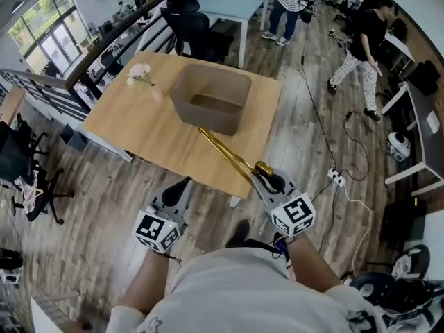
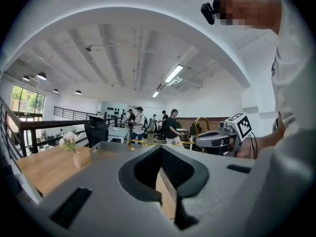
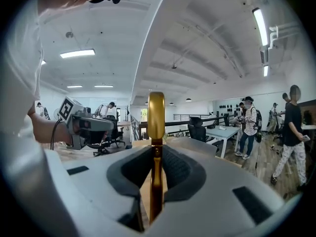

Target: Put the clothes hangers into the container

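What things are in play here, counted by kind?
Grippers: 2, left gripper and right gripper
Gold hanger load, clamped in the right gripper: 1 (how many hangers, cannot tell)
Container: 1
Vase of flowers: 1
Table: 1
Total: 6

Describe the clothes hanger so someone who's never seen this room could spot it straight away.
Find the wooden table with the brown container on it. At its near edge the right gripper holds the hanger, which slants over the tabletop toward the container. It is the only shiny gold, thin metal thing there.
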Available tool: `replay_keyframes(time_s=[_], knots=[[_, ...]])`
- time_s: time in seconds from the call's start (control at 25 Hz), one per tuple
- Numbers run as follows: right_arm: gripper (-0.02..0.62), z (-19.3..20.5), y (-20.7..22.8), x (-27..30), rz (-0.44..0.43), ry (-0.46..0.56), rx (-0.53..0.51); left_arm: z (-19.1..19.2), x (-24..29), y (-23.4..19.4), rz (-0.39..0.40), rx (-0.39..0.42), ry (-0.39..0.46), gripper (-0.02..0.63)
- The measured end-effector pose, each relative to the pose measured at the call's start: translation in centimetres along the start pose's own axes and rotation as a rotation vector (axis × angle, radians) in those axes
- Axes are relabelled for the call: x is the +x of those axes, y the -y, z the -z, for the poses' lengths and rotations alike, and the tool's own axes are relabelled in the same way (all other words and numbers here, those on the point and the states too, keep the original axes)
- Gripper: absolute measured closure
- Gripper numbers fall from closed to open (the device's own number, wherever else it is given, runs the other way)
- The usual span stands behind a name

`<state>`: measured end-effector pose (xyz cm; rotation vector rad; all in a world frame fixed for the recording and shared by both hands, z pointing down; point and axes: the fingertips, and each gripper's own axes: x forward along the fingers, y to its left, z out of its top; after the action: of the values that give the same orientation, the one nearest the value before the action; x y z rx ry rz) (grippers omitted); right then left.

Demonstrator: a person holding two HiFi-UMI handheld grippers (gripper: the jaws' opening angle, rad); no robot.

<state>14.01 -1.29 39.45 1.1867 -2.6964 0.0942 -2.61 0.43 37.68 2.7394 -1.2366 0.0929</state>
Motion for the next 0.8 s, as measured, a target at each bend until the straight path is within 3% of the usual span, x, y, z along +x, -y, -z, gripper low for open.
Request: replay_keyframes(time_s=[0.32,0.8], knots=[[0.528,0.3,7.7,1.6,-0.046,-0.018,0.002,-0.6,8.7,0.1,-0.013,0.002,-0.002,0.600],[0.528,1.0,11.2,3.0,-0.043,-0.034,0.019,-0.5,12.9,-0.2,0.002,-0.004,-0.010,0.600]])
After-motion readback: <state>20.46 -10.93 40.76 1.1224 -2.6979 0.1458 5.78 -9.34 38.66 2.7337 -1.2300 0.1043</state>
